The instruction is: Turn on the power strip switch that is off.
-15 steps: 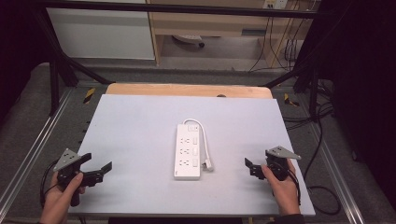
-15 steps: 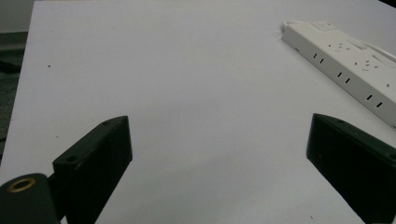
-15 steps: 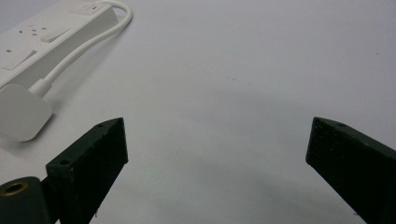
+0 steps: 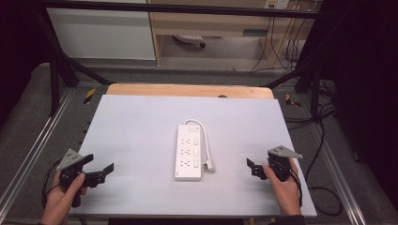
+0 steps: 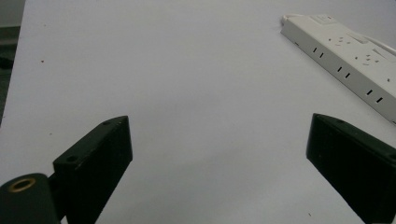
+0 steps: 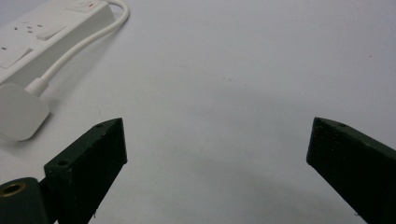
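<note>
Approach stage | power strip (image 4: 189, 152) at table (image 4: 141, 122) centre, plug (image 4: 209, 165) at its 4 o'clock | left gripper (image 4: 104, 171) at 8 o'clock, right gripper (image 4: 250, 166) at 4 o'clock, both spread wide, empty | next: probably close in on strip and plug.

The left gripper (image 4: 104, 171) is held in the person's left hand (image 4: 63, 197) at the bench's (image 4: 141, 122) near left corner, jaws spread wide and holding nothing. The right gripper (image 4: 252, 168) is held in the right hand (image 4: 285, 187) near the near right corner, jaws likewise parted.
</note>
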Available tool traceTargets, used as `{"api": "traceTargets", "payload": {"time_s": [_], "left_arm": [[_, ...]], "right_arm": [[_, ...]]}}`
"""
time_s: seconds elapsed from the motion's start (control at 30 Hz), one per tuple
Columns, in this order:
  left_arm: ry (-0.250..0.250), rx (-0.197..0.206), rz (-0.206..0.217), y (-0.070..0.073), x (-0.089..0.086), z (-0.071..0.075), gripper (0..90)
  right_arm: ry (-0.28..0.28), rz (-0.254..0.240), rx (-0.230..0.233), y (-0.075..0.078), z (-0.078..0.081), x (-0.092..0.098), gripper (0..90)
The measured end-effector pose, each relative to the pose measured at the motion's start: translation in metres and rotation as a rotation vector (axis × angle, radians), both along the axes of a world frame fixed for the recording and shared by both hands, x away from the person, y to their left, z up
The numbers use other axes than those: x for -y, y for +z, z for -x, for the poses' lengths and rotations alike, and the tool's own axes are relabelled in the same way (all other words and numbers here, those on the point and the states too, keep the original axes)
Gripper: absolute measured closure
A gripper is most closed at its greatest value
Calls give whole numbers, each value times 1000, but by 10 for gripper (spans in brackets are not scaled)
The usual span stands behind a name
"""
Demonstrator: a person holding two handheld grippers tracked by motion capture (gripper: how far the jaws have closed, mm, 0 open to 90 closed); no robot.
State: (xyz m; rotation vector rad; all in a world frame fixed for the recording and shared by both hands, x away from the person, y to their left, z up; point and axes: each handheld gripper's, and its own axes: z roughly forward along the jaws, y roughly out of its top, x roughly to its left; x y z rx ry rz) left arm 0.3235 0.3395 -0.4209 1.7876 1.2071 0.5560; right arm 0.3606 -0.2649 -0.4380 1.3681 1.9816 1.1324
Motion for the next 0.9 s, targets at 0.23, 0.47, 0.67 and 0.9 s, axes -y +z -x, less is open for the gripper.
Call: {"api": "traceTargets", "payload": {"time_s": [0.23, 0.47, 0.67, 0.9], "left_arm": [[-3, -3, 1, 0, 1, 0, 72], [-7, -1, 1, 0, 1, 0, 72], [-8, -1, 0, 0, 1, 0, 72], [-12, -2, -3, 0, 1, 0, 72]], "right_arm": [[11, -17, 25, 7, 2, -2, 47], [38, -28, 46, 13, 3, -6, 38], [58, -20, 26, 18, 5, -9, 33], [97, -34, 28, 22, 6, -13, 30]]}}
